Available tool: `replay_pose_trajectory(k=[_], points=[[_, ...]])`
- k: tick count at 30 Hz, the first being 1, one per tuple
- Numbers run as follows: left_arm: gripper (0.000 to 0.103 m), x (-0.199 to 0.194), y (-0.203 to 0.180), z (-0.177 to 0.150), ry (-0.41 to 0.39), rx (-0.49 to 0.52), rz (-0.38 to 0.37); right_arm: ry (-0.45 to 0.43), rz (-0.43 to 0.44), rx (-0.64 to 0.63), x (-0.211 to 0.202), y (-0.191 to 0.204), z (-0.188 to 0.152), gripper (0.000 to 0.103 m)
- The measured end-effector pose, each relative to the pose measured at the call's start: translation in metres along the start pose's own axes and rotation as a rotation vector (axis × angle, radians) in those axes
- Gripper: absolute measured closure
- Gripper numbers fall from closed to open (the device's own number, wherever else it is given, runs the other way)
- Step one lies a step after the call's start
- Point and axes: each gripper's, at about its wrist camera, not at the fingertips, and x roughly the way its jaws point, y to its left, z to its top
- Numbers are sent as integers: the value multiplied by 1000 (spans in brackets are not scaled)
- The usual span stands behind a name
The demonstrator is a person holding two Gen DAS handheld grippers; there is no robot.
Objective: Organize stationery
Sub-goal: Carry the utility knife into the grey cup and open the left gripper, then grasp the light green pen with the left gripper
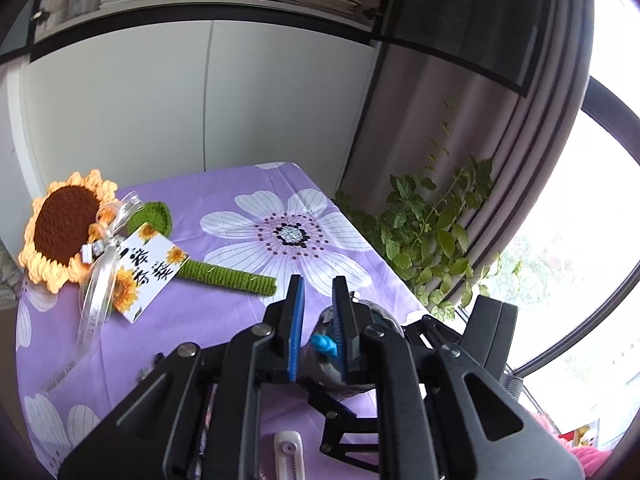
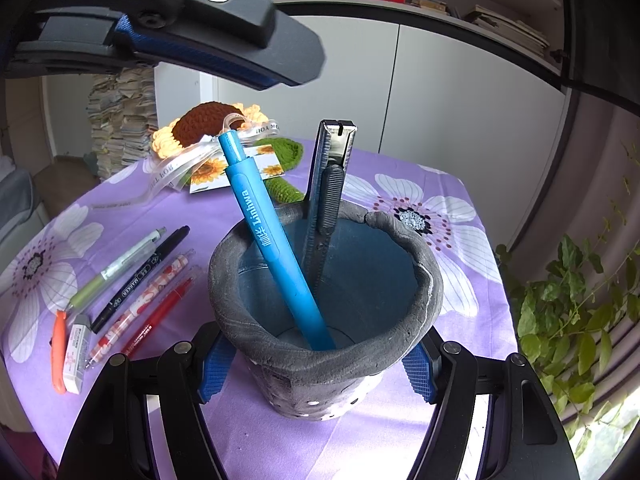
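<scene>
The right claw (image 2: 320, 364) grips a grey, rough-walled pen cup (image 2: 332, 364) from both sides, its blue pads pressed on the cup's outer wall near the front of the purple flowered desk (image 2: 400, 440). Inside the cup a blue Linhwa pen (image 2: 264, 240) leans toward the cup's left rim, and a grey utility knife (image 2: 328, 192) stands nearly upright against the far rim; the rest of the cup's mouth is free. The left claw (image 1: 318, 300) hangs above and to the left of the cup, its jaws narrow with only a slim gap and nothing pinched between them, though the blue pen's cap (image 1: 324, 344) shows just below the pads and touch is hard to judge. Left of the cup, a row of stationery lies loose on the cloth: a green pen (image 2: 116, 268), a black marker (image 2: 140, 280), a patterned pen (image 2: 140, 308), a red pen (image 2: 160, 316), a white eraser (image 2: 76, 352) and an orange cutter (image 2: 59, 352). Beyond the cup, a crocheted sunflower (image 2: 208, 124) with its card lies near the desk's far edge. Right of the cup the desk's edge is close, with a leafy plant (image 2: 572, 312) just past it.
</scene>
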Motion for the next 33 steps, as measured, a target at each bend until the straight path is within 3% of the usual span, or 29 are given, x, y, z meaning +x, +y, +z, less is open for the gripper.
replay_pose_trajectory(k=[1,2,3,4,5,8,12,18,24,26,33], points=[[86,-8,7,2,-18,-25,6,0,0,0,0,0,0,31],[75,-15,14,2,-39,-46,23,0,0,0,0,0,0,31],[67,-22,23,3,-58,-63,56,0,0,0,0,0,0,31],[52,-27,30,2,-71,-77,92,0,0,0,0,1,0,31],[48,-33,42,-1,-86,-97,152,0,0,0,0,0,0,31],[49,-35,77,-15,-50,-163,261,0,0,0,0,0,0,31],[51,-15,121,-47,97,-285,346,1,-2,0,0,0,0,31],[57,14,141,-79,238,-291,375,2,-2,0,1,0,0,31],[61,32,140,-78,268,-290,381,4,-4,1,1,0,1,31],[75,39,140,-77,285,-287,396,4,-4,1,1,1,1,31],[77,50,144,-75,309,-313,430,4,-4,2,1,1,1,31]])
